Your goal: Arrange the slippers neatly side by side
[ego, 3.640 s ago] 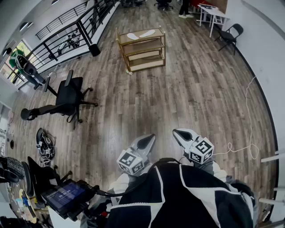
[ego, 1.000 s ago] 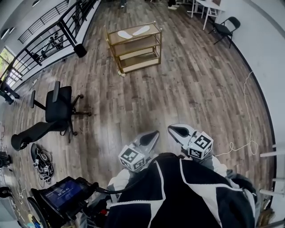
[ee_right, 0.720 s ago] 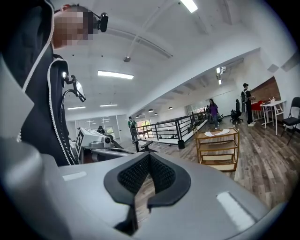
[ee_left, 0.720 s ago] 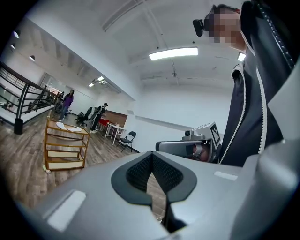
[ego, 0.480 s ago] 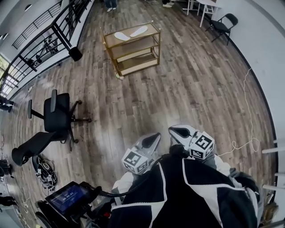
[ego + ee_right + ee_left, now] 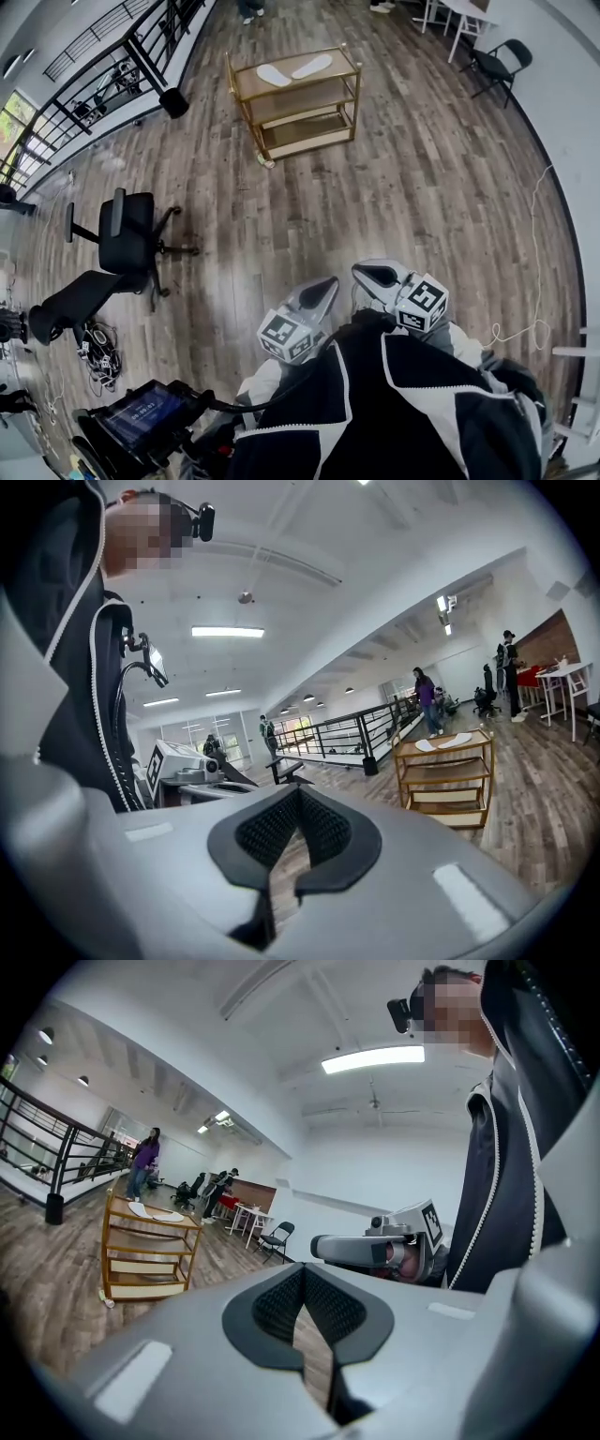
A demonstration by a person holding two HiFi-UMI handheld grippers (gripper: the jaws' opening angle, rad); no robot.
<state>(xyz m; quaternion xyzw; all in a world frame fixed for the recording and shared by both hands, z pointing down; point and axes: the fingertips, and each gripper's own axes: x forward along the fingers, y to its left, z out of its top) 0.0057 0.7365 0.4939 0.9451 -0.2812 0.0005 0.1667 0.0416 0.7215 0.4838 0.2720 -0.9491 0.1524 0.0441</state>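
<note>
In the head view, two white slippers (image 6: 274, 75) lie splayed on top of a gold shelf rack (image 6: 305, 131), well apart from the left claw (image 6: 325, 285) and right claw (image 6: 365, 273). The left gripper view shows its jaws together and empty. The right gripper view shows the same. The slippers look light and floppy, so pinching a side edge seems best.

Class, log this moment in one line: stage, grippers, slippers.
stage: far from cart | left gripper: shut, empty | right gripper: shut, empty | slippers: on top shelf, angled apart
</note>
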